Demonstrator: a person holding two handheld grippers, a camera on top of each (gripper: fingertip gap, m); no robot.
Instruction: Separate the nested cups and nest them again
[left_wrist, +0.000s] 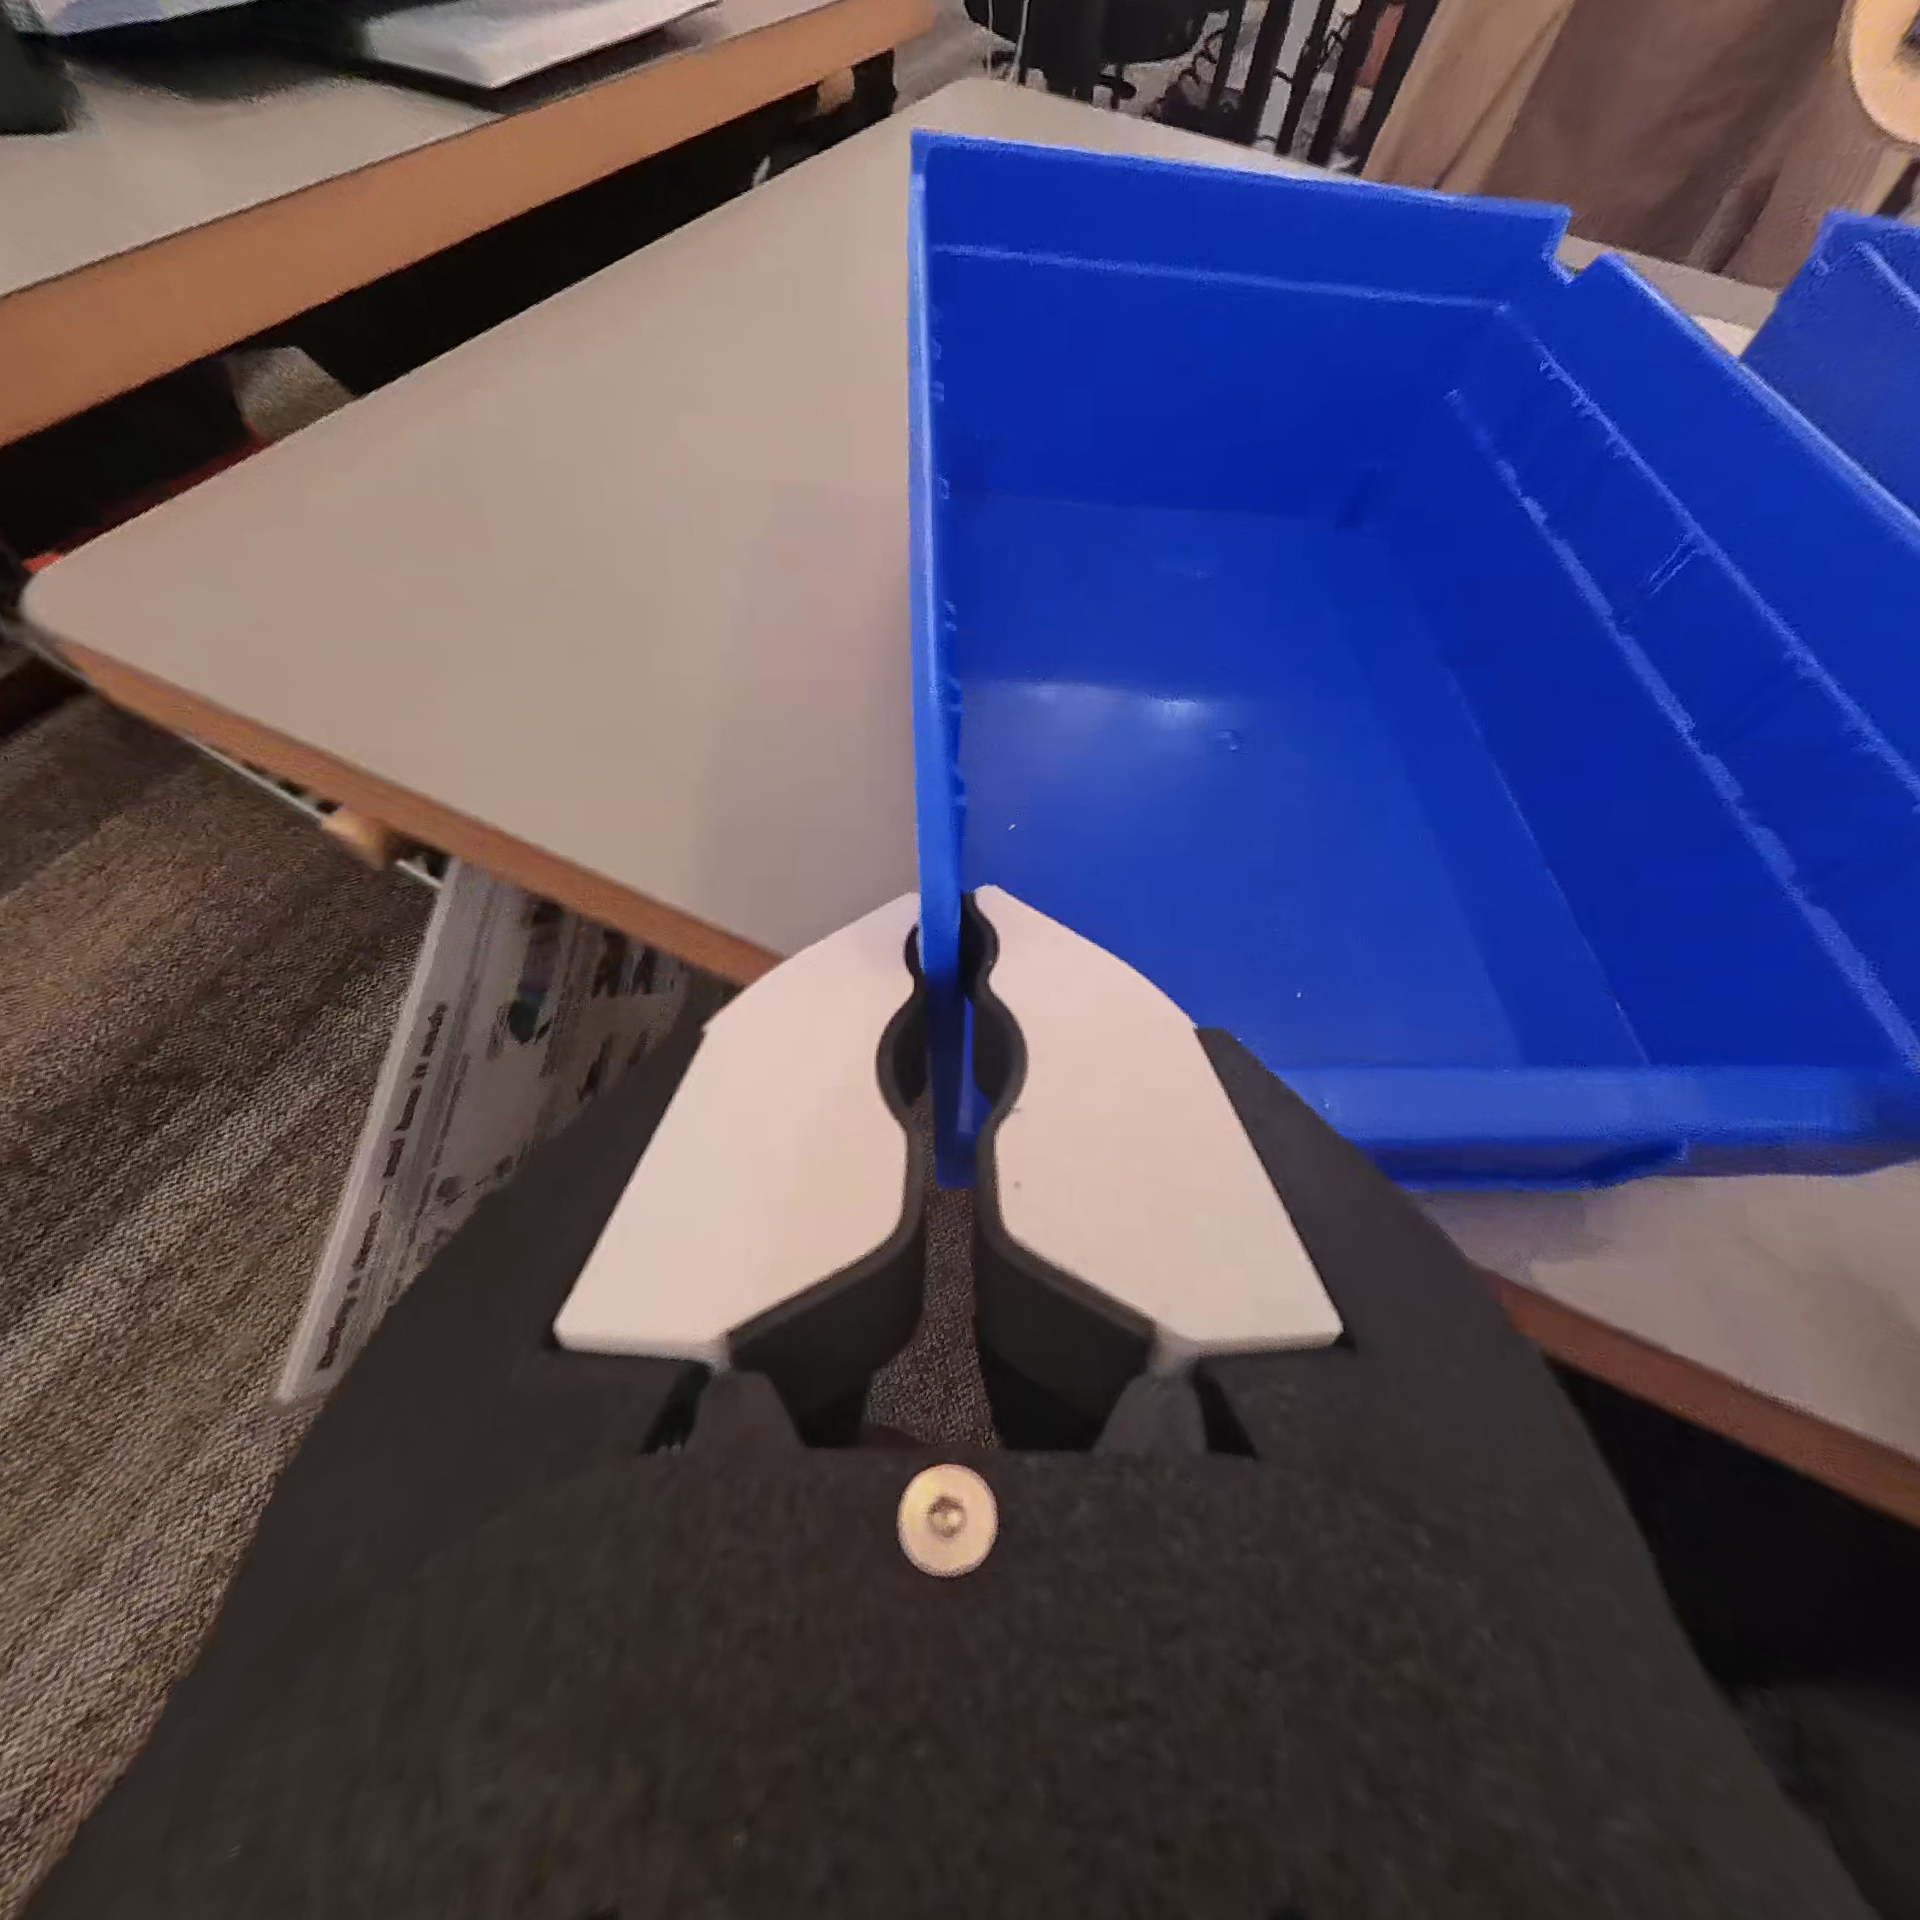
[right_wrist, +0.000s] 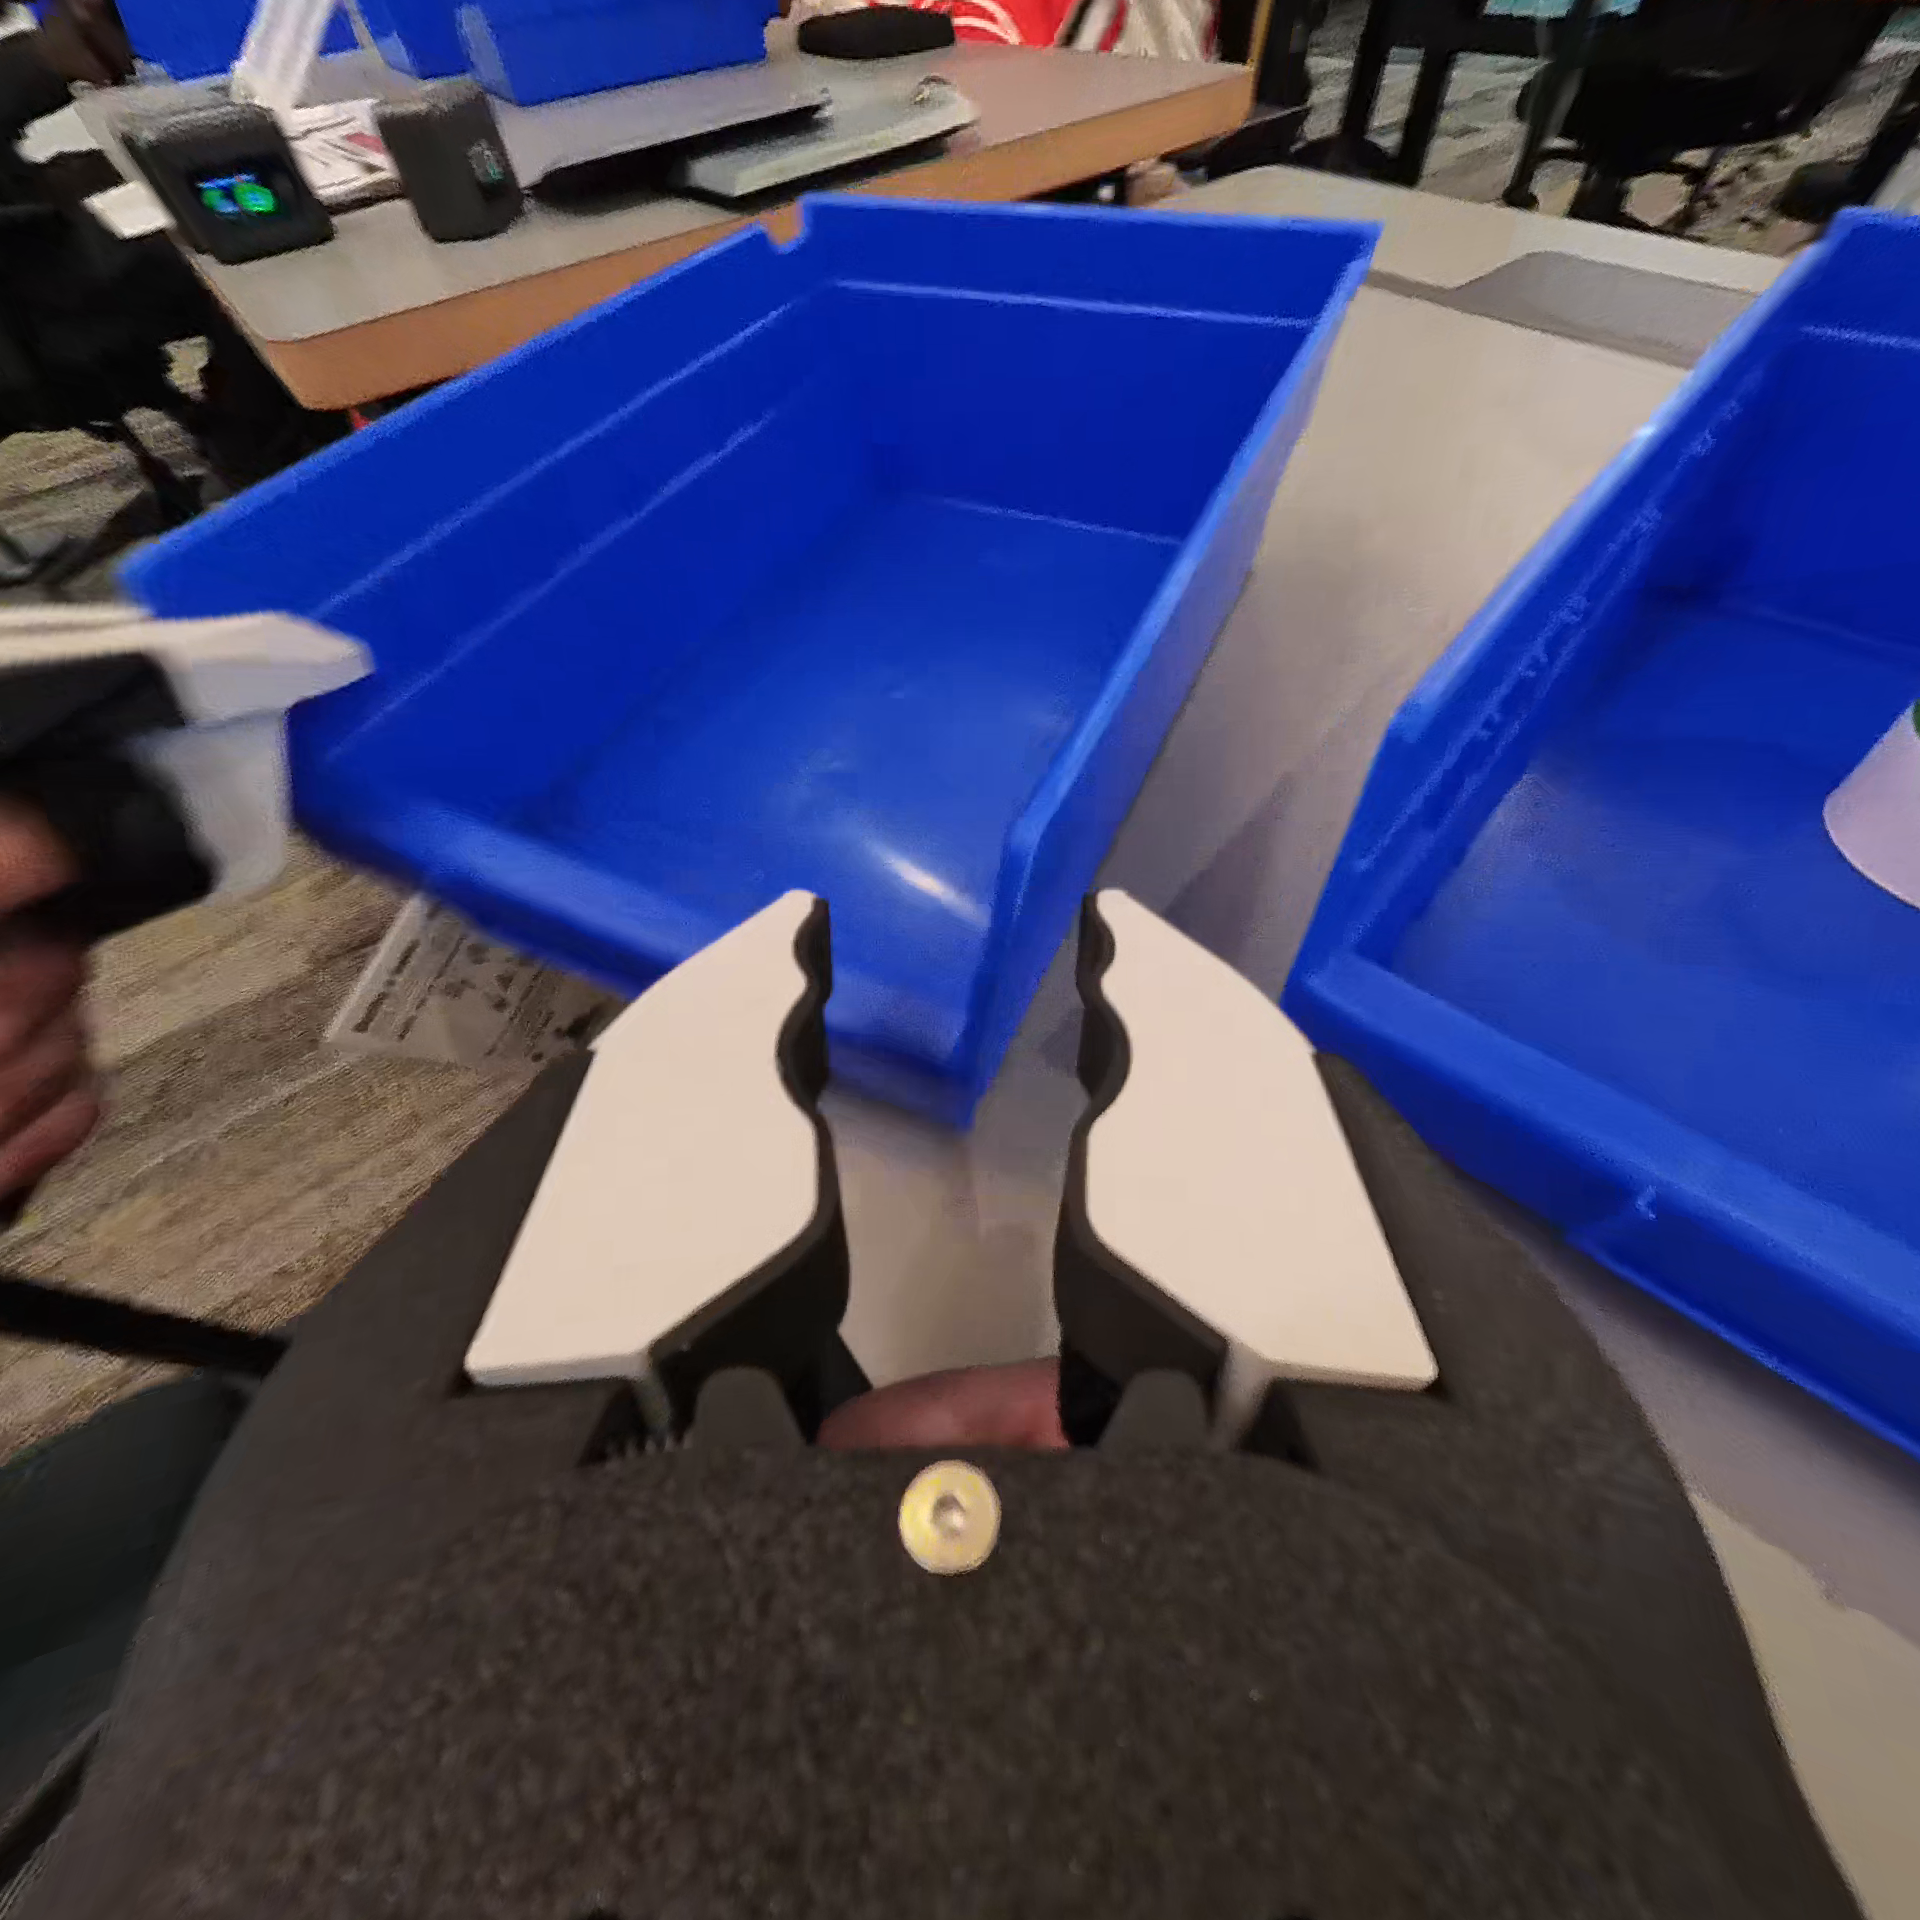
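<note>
The left gripper (left_wrist: 948, 935) is clamped on the side wall of an empty blue bin (left_wrist: 1299, 665), which sits apart from a second blue bin (right_wrist: 1621, 831) just beside it on the bench (left_wrist: 540, 582). The right gripper (right_wrist: 954, 925) hangs open and empty, straddling the first bin's near corner. Judging by this, the separating looks done and the re-nesting remains; only a white object (right_wrist: 1881, 821), possibly a cup, shows in the second bin.

We see a grey table (right_wrist: 1382, 582) with a wood-coloured edge. On it rests an open blue bin (right_wrist: 790, 623) (tilted, one side raised), and just right of that bin sits a second blue bin (right_wrist: 1621, 935).
</note>
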